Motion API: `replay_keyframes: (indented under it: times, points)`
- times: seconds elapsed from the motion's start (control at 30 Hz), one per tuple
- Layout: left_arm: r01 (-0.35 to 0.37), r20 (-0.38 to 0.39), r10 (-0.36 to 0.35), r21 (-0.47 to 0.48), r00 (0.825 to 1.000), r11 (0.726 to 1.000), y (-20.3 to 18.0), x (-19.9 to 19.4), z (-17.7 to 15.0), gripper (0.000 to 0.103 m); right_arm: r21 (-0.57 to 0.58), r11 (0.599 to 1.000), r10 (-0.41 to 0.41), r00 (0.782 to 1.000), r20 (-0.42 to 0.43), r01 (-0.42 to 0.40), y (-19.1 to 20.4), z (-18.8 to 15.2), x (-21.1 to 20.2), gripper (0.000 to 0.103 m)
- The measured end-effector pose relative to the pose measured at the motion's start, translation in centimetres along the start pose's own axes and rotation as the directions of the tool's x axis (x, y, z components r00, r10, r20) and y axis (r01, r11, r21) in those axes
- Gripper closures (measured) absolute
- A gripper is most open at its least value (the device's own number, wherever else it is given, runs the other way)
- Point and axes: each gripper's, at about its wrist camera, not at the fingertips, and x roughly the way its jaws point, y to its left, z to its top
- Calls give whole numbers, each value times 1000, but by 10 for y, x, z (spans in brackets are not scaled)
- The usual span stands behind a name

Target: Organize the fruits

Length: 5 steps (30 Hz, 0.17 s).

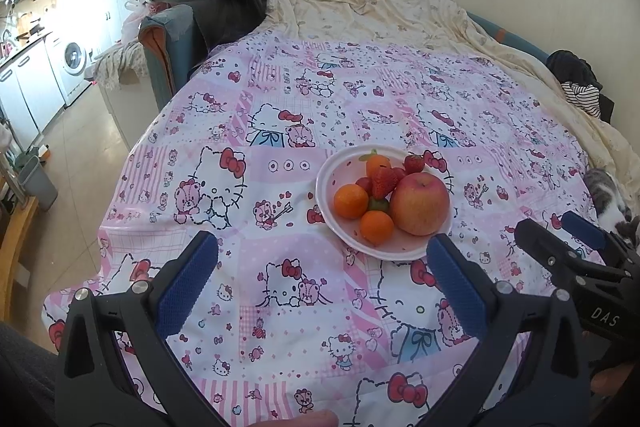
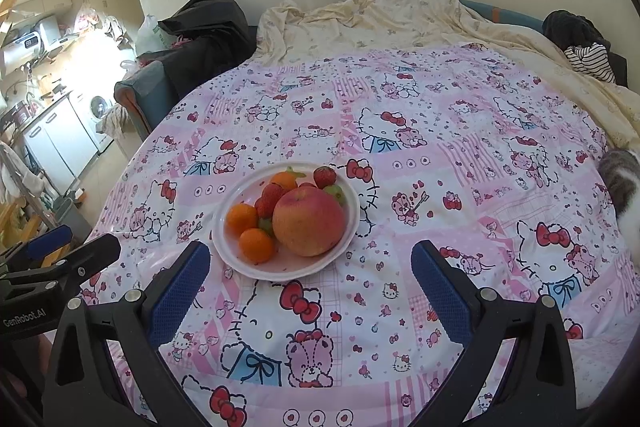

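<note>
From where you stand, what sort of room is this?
Probably a small studio flat: a bed with a pink cartoon quilt holding a plate of fruit, and a kitchen corner with a washing machine behind.

Black tongs — blue textured pads, silver screws

A bed under pink cartoon quilt carries a fruit plate.

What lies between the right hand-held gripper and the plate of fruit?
Only bare patterned bedcover separates the open right hand-held gripper from the plate, seen in the right wrist view.
</note>
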Motion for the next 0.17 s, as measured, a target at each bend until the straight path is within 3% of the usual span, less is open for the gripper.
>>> replay_keyframes:
  times: [0.17]
  points:
    - [0, -2, 0, -1, 1000, 1000, -1, 1, -1, 0, 1, 1000, 0, 1000, 1, 0, 0, 0, 0, 0]
